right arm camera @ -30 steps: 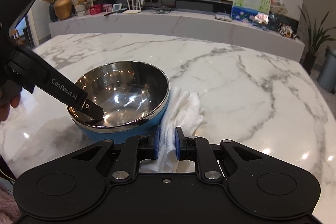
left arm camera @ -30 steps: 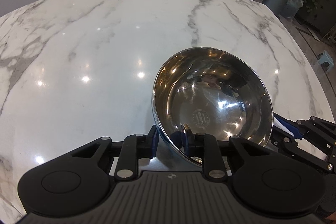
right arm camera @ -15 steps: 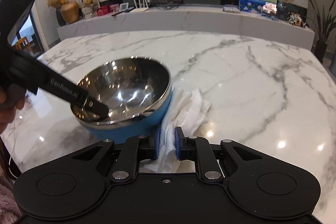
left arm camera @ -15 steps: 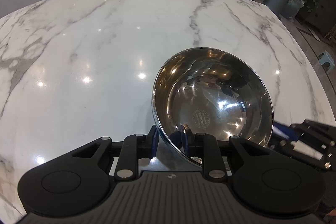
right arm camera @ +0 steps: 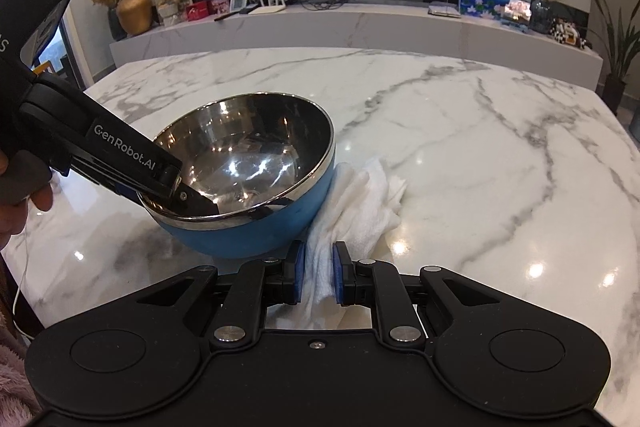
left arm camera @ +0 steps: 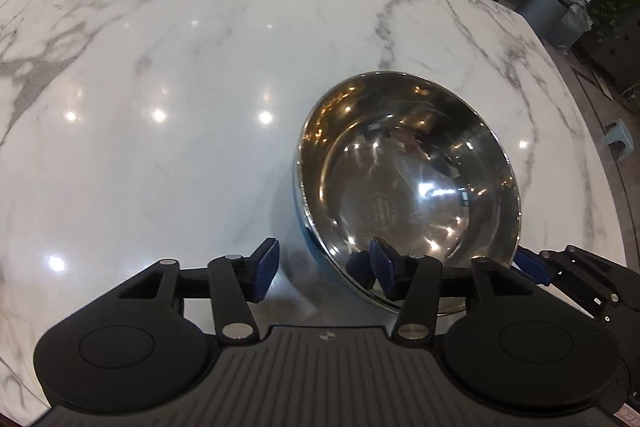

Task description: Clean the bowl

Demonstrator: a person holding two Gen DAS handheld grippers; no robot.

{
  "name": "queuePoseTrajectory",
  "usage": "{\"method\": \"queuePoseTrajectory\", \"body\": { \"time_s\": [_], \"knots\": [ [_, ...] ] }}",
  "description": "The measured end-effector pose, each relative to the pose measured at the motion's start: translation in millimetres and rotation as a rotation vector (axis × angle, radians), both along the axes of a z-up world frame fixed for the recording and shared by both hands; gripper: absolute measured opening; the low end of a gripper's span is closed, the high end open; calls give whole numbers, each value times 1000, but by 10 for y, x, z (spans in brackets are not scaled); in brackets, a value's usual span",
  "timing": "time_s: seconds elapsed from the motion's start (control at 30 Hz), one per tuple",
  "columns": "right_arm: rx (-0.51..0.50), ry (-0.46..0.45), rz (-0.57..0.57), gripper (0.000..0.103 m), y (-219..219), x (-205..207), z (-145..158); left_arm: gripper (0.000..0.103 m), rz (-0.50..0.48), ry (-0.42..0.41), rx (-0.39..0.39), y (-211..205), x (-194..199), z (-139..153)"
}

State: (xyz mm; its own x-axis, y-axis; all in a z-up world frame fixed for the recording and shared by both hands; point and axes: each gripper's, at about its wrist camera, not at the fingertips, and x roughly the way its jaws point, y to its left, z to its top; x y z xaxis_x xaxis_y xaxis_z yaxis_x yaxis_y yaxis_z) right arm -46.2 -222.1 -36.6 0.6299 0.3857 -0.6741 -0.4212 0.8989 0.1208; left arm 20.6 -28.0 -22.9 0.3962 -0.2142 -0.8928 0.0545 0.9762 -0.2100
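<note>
Marble desk [left arm camera: 160, 167] fills the left side, bare and glossy under ceiling lights. Next comes the left tool [left arm camera: 324, 267], its blue pads spread wide: one pad stands outside the bowl [left arm camera: 408, 183], the other sits inside over the near rim, so the jaws straddle the wall without pinching it. That placement looks meant to steady the bowl, though no grip is on it now. The bowl itself, steel inside and blue outside, rests tilted on the desk, its mouth turned towards the left tool, which would leave the inside open for wiping. Just right of it lies the white cloth [right arm camera: 360, 195], bunched against the bowl's blue wall. The right tool [right arm camera: 318, 275] is pressed together on the cloth's near end, ready, I judge, to carry it into the bowl. Between cloth and interior stands the bowl's raised rim, and the left tool's inner pad occupies part of the interior.
</note>
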Motion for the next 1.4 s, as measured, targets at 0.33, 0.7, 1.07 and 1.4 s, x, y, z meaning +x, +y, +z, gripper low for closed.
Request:
{"method": "queuePoseTrajectory", "body": {
  "time_s": [0.33,0.7,1.07,1.4],
  "knots": [
    [1,-7,-6,14,9,14,49,26,-9,-10,-13,1,14,17],
    [22,-59,-18,13,-62,36,222,16,-2,-50,41,-9,199,85],
    [-51,-34,-46,11,-10,85,10,28,25,-31,33,49,197,54],
    [-11,-33,-150,54,-153,114,-51,41,19,-5,6,39,108,21]
  ]
}}
